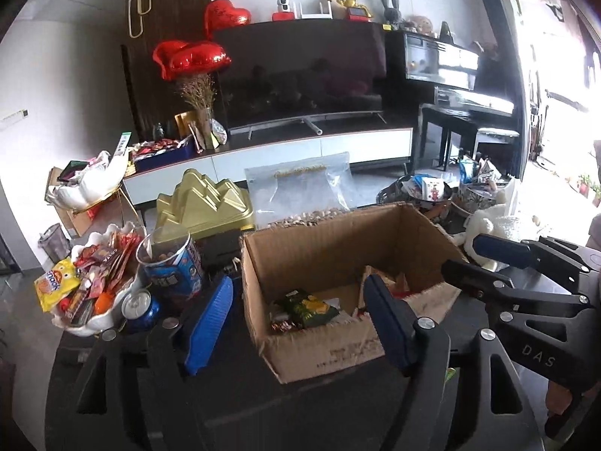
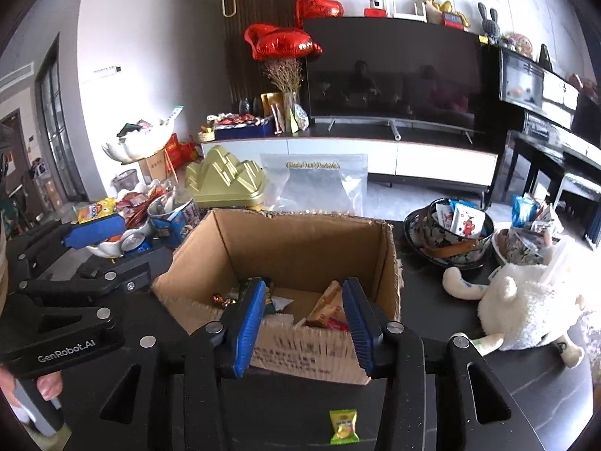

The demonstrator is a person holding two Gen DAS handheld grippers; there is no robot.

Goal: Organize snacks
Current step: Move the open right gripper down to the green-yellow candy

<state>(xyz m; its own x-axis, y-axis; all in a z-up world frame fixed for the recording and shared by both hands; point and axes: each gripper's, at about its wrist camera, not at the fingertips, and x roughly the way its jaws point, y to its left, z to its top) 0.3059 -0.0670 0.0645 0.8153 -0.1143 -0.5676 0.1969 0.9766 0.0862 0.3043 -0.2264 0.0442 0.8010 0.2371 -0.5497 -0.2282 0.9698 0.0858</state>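
Centrally, an open cardboard box (image 2: 300, 248) holding snack packets (image 1: 306, 306) sits on the dark counter (image 2: 469, 300). Both the left hand-held gripper (image 1: 296, 317) and right hand-held gripper (image 2: 304, 323) hover open and empty at its near edge.

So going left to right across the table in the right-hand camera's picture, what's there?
White dish of snacks → blue can → blue tub → cardboard box → dark patterned bowl → white plush toy.
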